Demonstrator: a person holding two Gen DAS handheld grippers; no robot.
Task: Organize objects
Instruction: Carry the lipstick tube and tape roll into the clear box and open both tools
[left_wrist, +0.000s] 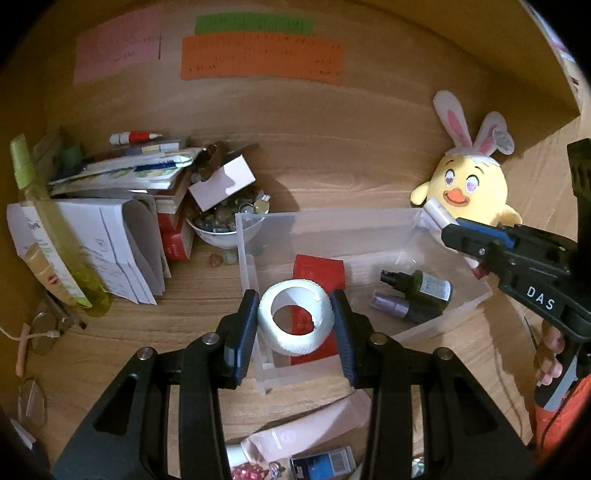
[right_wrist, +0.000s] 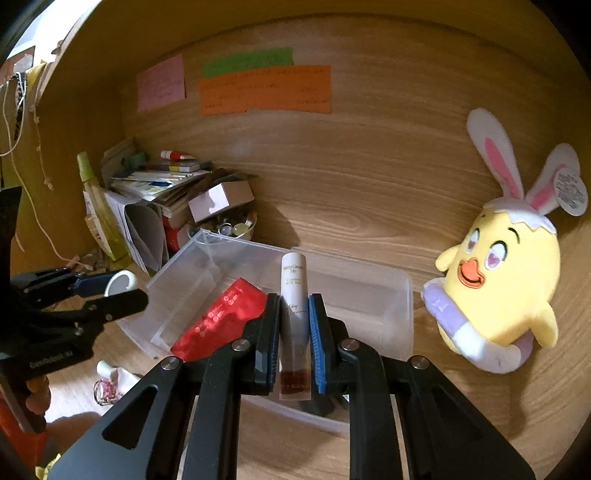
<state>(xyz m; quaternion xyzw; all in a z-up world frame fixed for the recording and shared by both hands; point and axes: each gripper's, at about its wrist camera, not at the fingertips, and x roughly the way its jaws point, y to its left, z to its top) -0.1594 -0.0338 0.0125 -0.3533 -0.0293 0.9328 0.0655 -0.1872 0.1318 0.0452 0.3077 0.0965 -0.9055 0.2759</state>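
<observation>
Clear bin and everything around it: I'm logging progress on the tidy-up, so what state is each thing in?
Clear bin: open-topped, partly filled.
Tape roll: gripped by left gripper above the bin.
Lip tube: clamped in right gripper, cap forward.
Red packet: lying in bin.
Two spray bottles: lying in bin.
Chick plush: leaning against the back wall.

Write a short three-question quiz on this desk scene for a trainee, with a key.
1. True or false: the left gripper is shut on a white tape roll.
2. What does the right gripper hold? A. green spray bottle B. white lip tube C. red packet
3. Fill in: both grippers are over the clear plastic ____.

Key
1. True
2. B
3. bin
</observation>
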